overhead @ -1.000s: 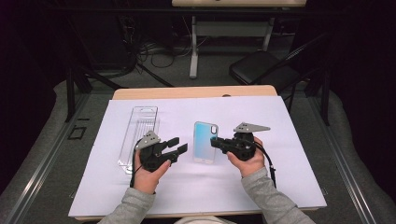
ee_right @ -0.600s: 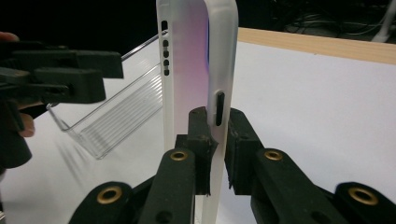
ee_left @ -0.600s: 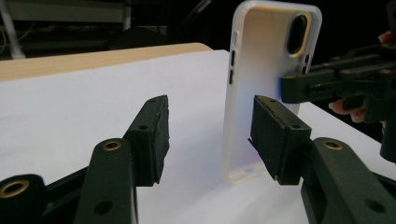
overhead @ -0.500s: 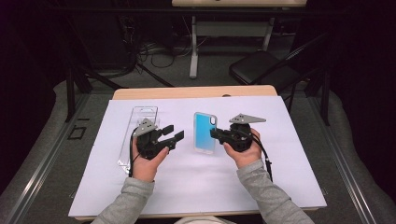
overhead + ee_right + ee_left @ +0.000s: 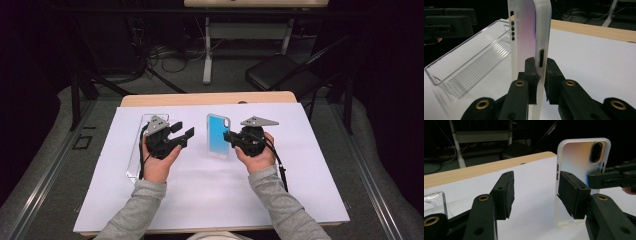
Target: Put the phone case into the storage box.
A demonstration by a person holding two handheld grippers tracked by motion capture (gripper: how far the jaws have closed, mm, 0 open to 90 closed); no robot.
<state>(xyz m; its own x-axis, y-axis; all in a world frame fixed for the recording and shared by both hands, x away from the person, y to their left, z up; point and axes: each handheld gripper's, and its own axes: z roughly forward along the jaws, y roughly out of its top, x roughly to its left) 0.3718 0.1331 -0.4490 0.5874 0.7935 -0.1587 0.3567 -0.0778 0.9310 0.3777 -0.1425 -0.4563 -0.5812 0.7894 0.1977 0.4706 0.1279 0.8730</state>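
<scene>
Both grippers rise: the right gripper [image 5: 231,138] lifts the phone case [image 5: 218,135] clamped in its fingers, while the left gripper [image 5: 183,135], fingers open and empty, leaves the clear tray [image 5: 469,65] on the desk [image 5: 210,190], likely for a handover.

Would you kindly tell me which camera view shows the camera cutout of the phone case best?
The left gripper view: the phone case faces it, its dark oval camera cutout plain. The high view shows the case small and blue, the cutout faint. The right gripper view gives the case edge-on.

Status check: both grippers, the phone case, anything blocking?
Right gripper clamped on phone case edge. Left gripper open, jaws just widened, nothing between. Clear tray beside, not blocking.
</scene>
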